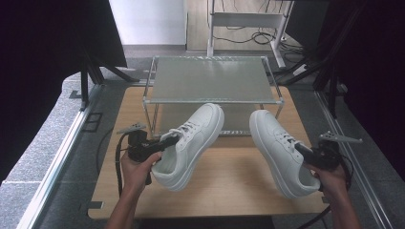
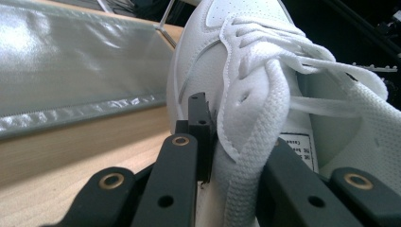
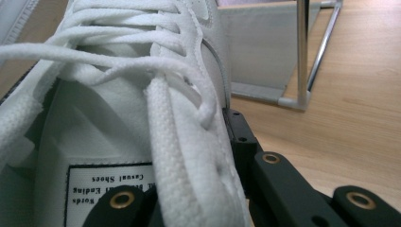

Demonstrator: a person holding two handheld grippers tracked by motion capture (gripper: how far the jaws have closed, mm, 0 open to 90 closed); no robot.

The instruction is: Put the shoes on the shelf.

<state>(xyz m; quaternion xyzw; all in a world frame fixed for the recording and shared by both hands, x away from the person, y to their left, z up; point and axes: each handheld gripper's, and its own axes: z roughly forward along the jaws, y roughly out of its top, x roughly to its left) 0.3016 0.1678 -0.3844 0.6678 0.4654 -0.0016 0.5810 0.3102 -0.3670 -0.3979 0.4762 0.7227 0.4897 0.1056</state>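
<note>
Wooden desk (image 1: 229,183) seen from above, grey floor and metal rails (image 1: 57,157) along both sides, dark curtains (image 1: 43,62) beyond. Two-tier wire-framed shelf (image 1: 210,78) at the far half of the desk, frosted top panel bare; lower tier open toward the near side. Bare wood in front of the shelf and between the two shoes, near edge free. Left shoe (image 1: 191,143), white, laced, held above the desk, toe pointing toward the shelf's lower opening and close to its front posts, sole turned down and to the right. Right shoe (image 1: 282,150), also white, held apart from the first, toe just short of the shelf's right front post, heel over the near right part of the desk. Insole label of the right shoe, read upside down in the right gripper view: "Casual Shoes", other lines too blurred. Similar label inside the left shoe in the left gripper view, print illegible. Left hand-held gripper (image 1: 167,142) closed narrowly on the left shoe's collar at the lace end, one jaw outside, one inside. Right hand-held gripper (image 1: 305,151) clamped likewise on the right shoe's collar.
</note>
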